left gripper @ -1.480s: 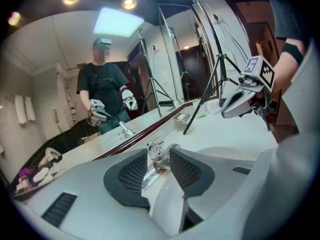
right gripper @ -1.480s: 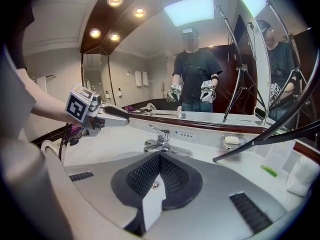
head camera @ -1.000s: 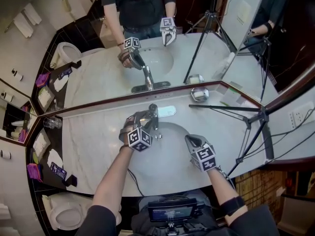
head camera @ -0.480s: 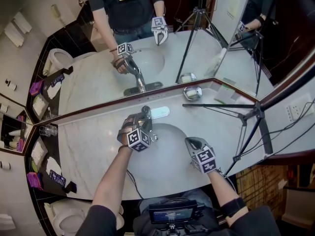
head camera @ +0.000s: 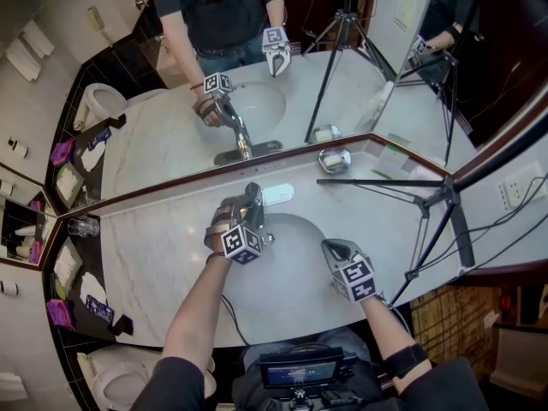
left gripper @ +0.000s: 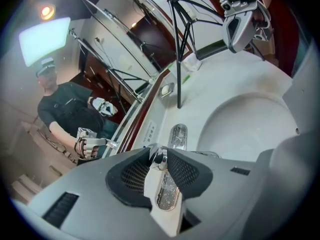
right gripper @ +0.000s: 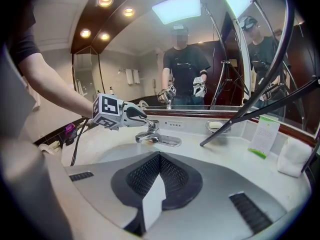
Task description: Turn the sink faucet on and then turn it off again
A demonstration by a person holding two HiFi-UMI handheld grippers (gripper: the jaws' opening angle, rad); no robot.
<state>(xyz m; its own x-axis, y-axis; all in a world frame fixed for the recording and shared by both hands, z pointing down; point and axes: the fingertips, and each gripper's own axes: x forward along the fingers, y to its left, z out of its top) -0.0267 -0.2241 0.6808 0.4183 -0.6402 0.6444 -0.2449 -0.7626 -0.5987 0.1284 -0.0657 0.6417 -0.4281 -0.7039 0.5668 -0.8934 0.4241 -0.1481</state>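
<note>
L grey gripper (head camera: 247, 208) jaws just closing, pads pinched on chrome faucet lever (left gripper: 160, 158), R grey gripper (right gripper: 159, 156) clenched, empty, over white oval sink basin (head camera: 295, 268)

We see the sink (head camera: 295, 272) set in the middle of the counter (head camera: 154, 264), with the faucet (head camera: 254, 197) at its back rim, just before the mirror (head camera: 171, 139). Right of the faucet, against the mirror, lies a soap dish (head camera: 335, 160). Further right stands a tripod (head camera: 448, 197), one leg on the counter.
</note>
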